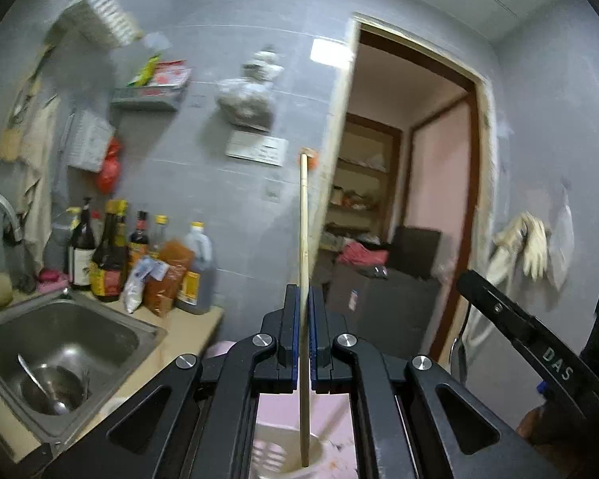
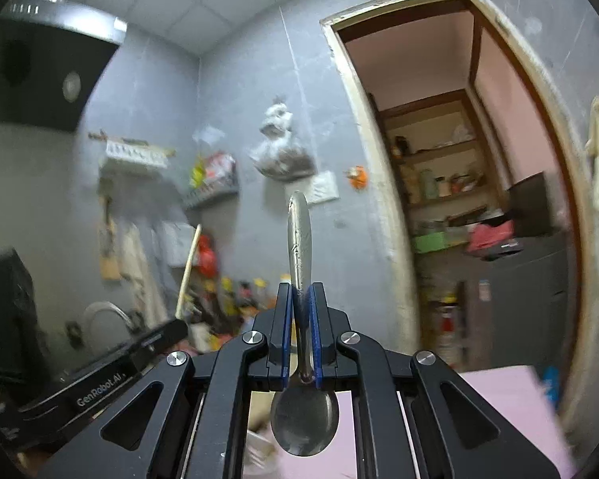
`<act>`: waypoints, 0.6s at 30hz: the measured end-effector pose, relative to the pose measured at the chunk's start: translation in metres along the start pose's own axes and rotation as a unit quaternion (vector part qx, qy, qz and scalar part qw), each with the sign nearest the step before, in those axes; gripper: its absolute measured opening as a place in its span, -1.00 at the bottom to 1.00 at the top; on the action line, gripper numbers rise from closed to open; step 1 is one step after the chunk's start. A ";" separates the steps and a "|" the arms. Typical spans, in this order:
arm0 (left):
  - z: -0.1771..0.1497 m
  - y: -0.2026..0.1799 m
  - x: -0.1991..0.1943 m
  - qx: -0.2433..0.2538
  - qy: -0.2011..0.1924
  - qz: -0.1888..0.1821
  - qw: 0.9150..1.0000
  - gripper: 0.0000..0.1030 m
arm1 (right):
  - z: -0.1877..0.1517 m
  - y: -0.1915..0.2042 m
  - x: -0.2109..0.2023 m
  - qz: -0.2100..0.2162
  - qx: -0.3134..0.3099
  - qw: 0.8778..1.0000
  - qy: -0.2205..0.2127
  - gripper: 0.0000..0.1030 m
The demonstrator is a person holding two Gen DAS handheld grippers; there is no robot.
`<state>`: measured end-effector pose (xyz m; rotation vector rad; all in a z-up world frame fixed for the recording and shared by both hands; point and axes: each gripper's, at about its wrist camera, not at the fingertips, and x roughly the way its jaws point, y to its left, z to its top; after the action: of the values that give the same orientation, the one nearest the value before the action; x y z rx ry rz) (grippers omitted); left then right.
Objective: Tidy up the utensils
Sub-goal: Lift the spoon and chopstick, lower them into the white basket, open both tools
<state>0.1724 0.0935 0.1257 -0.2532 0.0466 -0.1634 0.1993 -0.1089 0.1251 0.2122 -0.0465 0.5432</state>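
My left gripper (image 1: pixel 304 299) is shut on a wooden chopstick (image 1: pixel 304 239) that stands upright, its lower end inside a white utensil holder (image 1: pixel 283 457) below the jaws. My right gripper (image 2: pixel 302 297) is shut on a metal spoon (image 2: pixel 299 247), handle up and bowl (image 2: pixel 304 425) hanging below the jaws. The right gripper also shows at the right of the left wrist view (image 1: pixel 511 319). The left gripper (image 2: pixel 100 375) and its chopstick (image 2: pixel 188 267) show at the left of the right wrist view.
A steel sink (image 1: pixel 64 355) with a ladle (image 1: pixel 40 385) in it lies at the left. Sauce bottles (image 1: pixel 112 255) stand behind it on the counter. A pink surface (image 2: pixel 507 411) lies below. An open doorway (image 1: pixel 411 215) leads to a storeroom. Bags hang on the grey wall.
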 end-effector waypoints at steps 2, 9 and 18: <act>0.005 0.031 0.003 -0.042 -0.008 0.003 0.999 -0.96 | -0.006 0.005 0.014 0.043 0.026 0.998 -0.025 -0.88; 0.003 0.100 0.006 -0.115 -0.046 0.063 0.990 -0.96 | -0.041 0.019 0.055 0.093 0.060 0.993 -0.038 -0.88; -0.025 0.125 0.013 -0.129 -0.049 0.120 0.983 -0.96 | -0.075 0.023 0.074 0.084 0.045 0.995 -0.014 -0.88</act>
<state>0.2030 0.2047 0.0691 -0.5120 0.0009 0.0964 0.2500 -0.0364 0.0638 0.3059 -0.0668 0.7101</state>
